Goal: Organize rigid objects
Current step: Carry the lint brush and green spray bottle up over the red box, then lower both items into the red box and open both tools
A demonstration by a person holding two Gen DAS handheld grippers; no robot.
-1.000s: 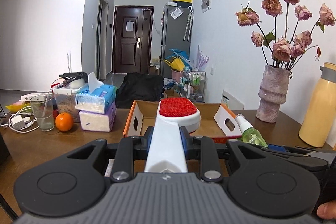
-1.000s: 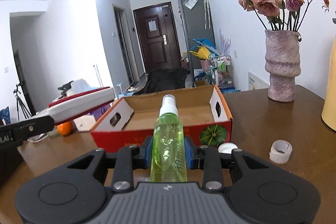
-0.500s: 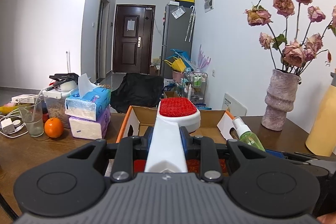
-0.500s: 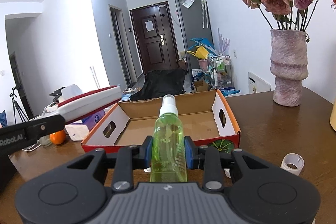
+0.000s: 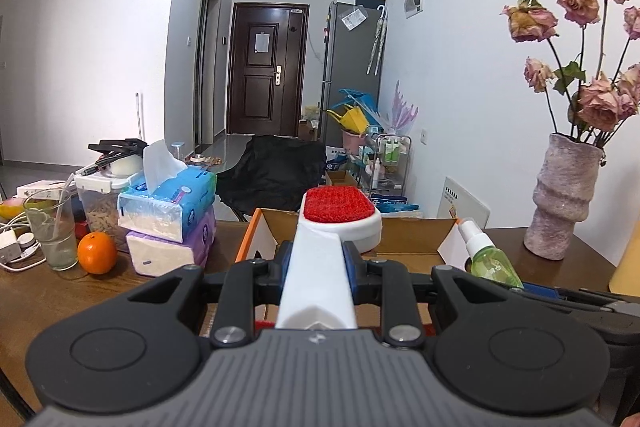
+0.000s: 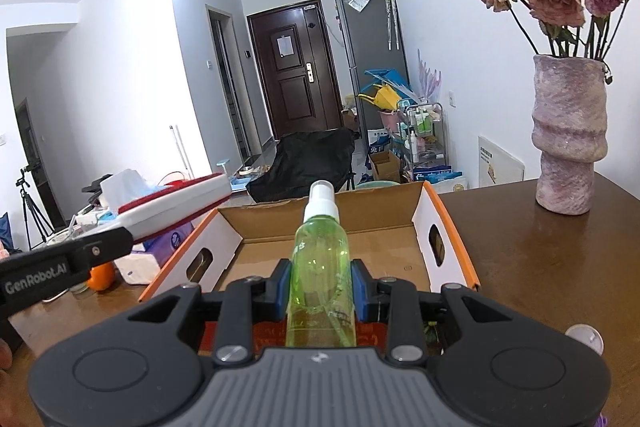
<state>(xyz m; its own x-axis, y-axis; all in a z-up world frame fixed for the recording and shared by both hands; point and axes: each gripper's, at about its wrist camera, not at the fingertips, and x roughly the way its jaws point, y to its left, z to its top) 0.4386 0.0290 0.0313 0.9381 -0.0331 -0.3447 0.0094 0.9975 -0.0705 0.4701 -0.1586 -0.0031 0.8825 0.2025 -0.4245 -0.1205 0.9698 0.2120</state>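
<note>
tongs on the left (image 5: 318, 263) are clenched on a white brush (image 5: 320, 267) whose red pad (image 5: 335, 203) reaches out ahead over the near wall of an open box (image 6: 448, 227) on the bench (image 6: 540, 267). right tongs (image 6: 320, 285) grasp a green spray bottle (image 6: 320, 267) upright, nozzle forward, held above the box's near edge, with the brush off to their left. beyond the left tongs to the left sit tissue packs (image 5: 168, 203), an orange (image 5: 97, 253) and a glass (image 5: 52, 231); a vase (image 6: 568, 131) of dried roses stands to the right of the right tongs.
</note>
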